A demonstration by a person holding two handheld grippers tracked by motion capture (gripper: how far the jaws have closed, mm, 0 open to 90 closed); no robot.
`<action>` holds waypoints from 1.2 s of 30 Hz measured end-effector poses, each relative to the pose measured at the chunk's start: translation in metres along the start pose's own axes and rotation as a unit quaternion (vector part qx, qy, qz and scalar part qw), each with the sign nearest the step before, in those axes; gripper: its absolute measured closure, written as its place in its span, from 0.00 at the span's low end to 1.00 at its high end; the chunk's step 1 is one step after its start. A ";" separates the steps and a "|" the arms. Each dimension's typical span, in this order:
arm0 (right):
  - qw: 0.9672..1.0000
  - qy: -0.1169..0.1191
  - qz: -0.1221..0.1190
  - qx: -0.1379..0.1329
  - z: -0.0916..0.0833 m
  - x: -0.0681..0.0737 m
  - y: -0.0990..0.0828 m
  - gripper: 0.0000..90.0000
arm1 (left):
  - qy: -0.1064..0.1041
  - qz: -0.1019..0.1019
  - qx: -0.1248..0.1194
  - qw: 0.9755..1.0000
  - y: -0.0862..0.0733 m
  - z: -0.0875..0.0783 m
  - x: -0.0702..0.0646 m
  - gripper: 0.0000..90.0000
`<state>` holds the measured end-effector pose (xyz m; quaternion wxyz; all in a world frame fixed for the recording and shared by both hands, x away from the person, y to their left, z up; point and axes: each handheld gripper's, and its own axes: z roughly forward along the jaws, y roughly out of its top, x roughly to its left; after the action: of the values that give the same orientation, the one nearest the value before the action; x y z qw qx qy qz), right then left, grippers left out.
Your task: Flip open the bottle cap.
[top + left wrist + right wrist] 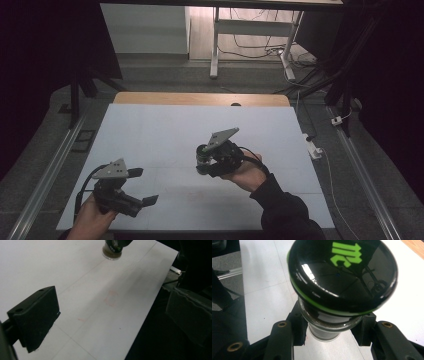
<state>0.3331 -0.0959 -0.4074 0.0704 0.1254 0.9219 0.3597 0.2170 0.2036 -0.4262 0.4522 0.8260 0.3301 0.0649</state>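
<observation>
A black lid with a green ring around its edge and green letters printed on top sits closest to the lens in the right gripper view, capping a small glass jar whose clear body holds something dark. The two black jaws of the right gripper press against the jar's sides just under the lid, one on each side, so the jar is pinched between them. In the high view the jar is seen above the middle of the white table, held in the right gripper a little right of centre, with the person's right hand wrapped around the gripper body and a dark sleeve running off the bottom edge. Whether the jar's base touches the table or hangs just over it cannot be told. In the left gripper view the jar's lower part shows at the top edge, over the white surface. The left gripper is near the table's front left corner, held in the left hand, well apart from the jar; its jaws stand spread wide with nothing between them, and in its own view the left gripper has only bare table and the table's dark edge in the gap. Faint reddish marks lie on the table there. Beyond the table, a wooden strip runs along the far edge.
</observation>
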 end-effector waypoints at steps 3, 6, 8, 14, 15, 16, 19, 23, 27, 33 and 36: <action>1.000 0.000 0.000 0.001 0.000 0.000 0.001 0.59 | 0.007 0.012 0.004 1.000 0.008 0.006 0.000 0.00; 1.000 0.000 0.000 0.000 0.001 0.001 0.001 0.59 | 0.005 0.016 0.005 1.000 0.015 0.013 0.001 0.00; 1.000 0.001 0.000 0.000 0.001 0.001 0.002 0.59 | 0.003 0.019 0.006 1.000 0.020 0.018 0.001 0.00; 1.000 0.001 -0.004 0.001 0.001 0.001 0.002 0.59 | -0.003 0.030 0.004 1.000 0.033 0.029 0.002 0.00; 1.000 0.001 -0.005 0.001 0.001 0.001 0.002 0.59 | -0.005 0.032 0.005 0.999 0.035 0.031 0.002 0.00; 1.000 0.001 -0.005 0.001 0.001 0.001 0.003 0.59 | -0.005 0.035 0.007 0.999 0.037 0.033 0.002 0.00; 1.000 -0.001 -0.005 0.001 0.001 0.001 0.003 0.59 | -0.013 0.042 0.005 0.999 0.044 0.039 0.001 0.00; 1.000 -0.002 -0.004 0.001 0.001 0.001 0.003 0.59 | -0.030 0.051 -0.004 0.998 0.054 0.046 0.003 0.00; 1.000 -0.002 -0.004 0.001 0.000 0.002 0.003 0.59 | -0.028 0.060 0.000 0.998 0.062 0.054 0.003 0.00; 1.000 -0.001 -0.009 0.003 0.001 0.002 0.004 0.59 | -0.035 0.069 0.001 0.997 0.071 0.064 0.003 0.00; 1.000 -0.001 -0.008 0.003 0.002 0.002 0.004 0.59 | -0.037 0.075 0.002 0.997 0.074 0.068 0.003 0.03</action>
<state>0.3319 -0.0913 -0.4061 0.0735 0.1190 0.9240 0.3560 0.2826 0.1299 -0.4080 0.4559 0.8513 0.2508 0.0672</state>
